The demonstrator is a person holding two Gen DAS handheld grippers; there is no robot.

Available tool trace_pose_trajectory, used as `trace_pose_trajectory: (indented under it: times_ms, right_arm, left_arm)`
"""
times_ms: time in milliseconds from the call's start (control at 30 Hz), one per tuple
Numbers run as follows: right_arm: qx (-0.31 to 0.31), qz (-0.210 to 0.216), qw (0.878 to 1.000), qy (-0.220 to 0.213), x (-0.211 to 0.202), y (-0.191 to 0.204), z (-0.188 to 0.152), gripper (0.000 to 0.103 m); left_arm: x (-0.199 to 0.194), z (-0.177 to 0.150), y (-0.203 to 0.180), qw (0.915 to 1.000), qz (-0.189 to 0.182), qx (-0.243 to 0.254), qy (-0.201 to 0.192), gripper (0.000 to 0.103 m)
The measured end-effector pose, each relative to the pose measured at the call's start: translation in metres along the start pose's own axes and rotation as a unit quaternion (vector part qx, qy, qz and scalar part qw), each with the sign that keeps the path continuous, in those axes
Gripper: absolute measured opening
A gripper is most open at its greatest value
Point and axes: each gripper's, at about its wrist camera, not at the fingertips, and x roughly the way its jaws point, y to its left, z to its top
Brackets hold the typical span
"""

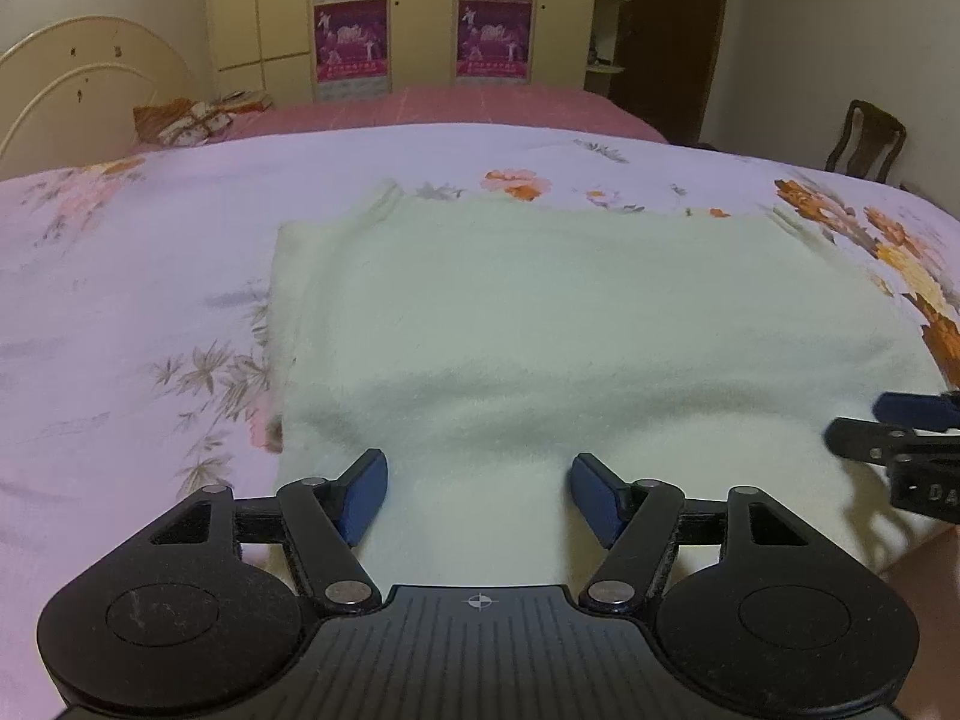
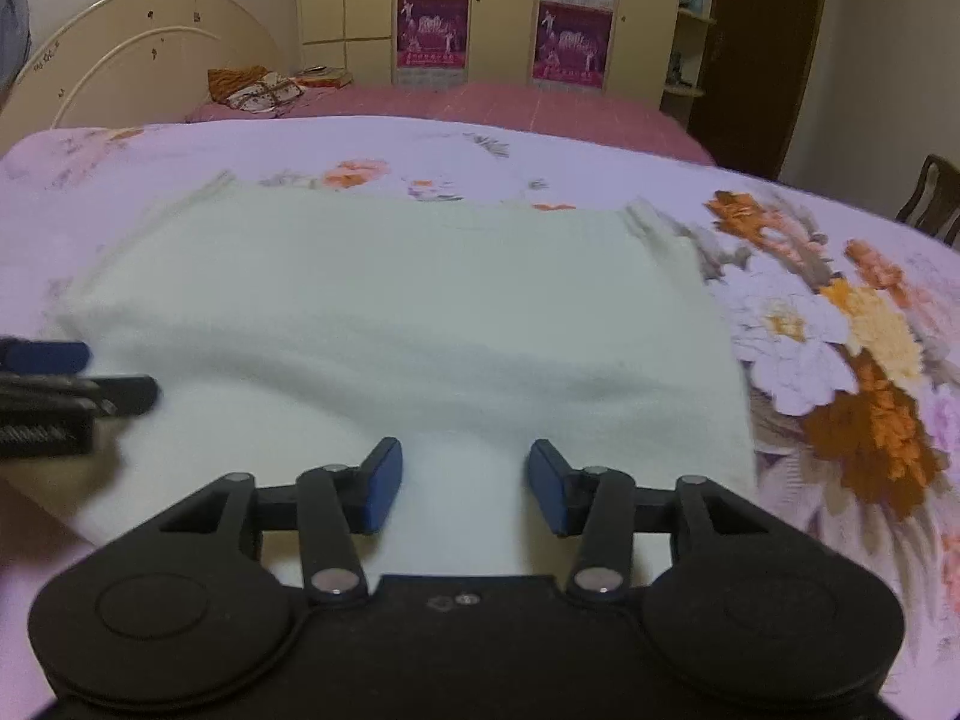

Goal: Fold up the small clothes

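Pale garment (image 1: 540,312) lies flat on bed (image 1: 120,300), already folded at least 1 time, judging by layered left edge. Left gripper (image 1: 478,498) and right gripper (image 2: 465,483) hover released, fingers (image 1: 363,498) empty above near hem; further folds likely remain.

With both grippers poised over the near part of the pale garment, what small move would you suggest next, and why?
Probably lower both and close on the near hem. The left gripper and right gripper both stand open with only cloth below, nothing pinched, and the pale green garment lies flat on the floral bedsheet, not yet folded away from the near edge.
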Motion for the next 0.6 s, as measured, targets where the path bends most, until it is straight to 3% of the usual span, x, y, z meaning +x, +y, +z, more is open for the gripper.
trace_pose_trajectory:
  times_ms: [433,600]
  right_arm:
    - [0.021,-0.027,0.999,0.014,-0.018,-0.013,-0.016,0.051]
    - [0.033,-0.005,0.999,0.008,-0.03,-0.005,-0.012,0.049]
  left_arm:
    - [-0.017,-0.011,0.003,0.9998,0.012,-0.008,0.013,0.068]
    - [-0.031,-0.022,0.0,0.9998,0.011,-0.009,0.01,0.068]
